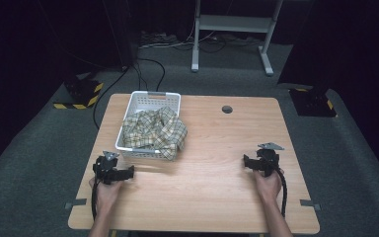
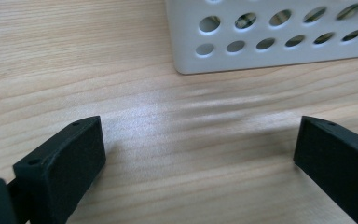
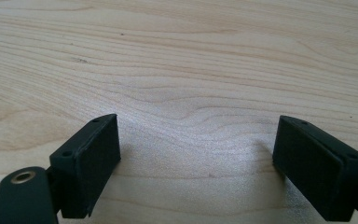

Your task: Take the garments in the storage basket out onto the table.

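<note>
A white perforated basket (image 1: 148,101) stands on the left half of the wooden table (image 1: 212,173), heaped with checked beige cloth (image 1: 154,129) that spills over its right front corner. My left gripper (image 1: 128,172) rests low on the table just in front of the basket's left corner, open with nothing between its jaws. In the left gripper view the left gripper (image 2: 198,154) faces the basket's wall (image 2: 270,42) a short way off. My right gripper (image 1: 246,161) sits near the table's right edge, open over bare wood, as the right gripper (image 3: 198,161) also appears in its own view.
A round cable hole (image 1: 227,109) lies at the back of the table. Beyond the table stand a metal frame's legs (image 1: 195,39), floor cables (image 1: 150,66) and yellow-black striped blocks (image 1: 81,94). Bare wood stretches between the two grippers.
</note>
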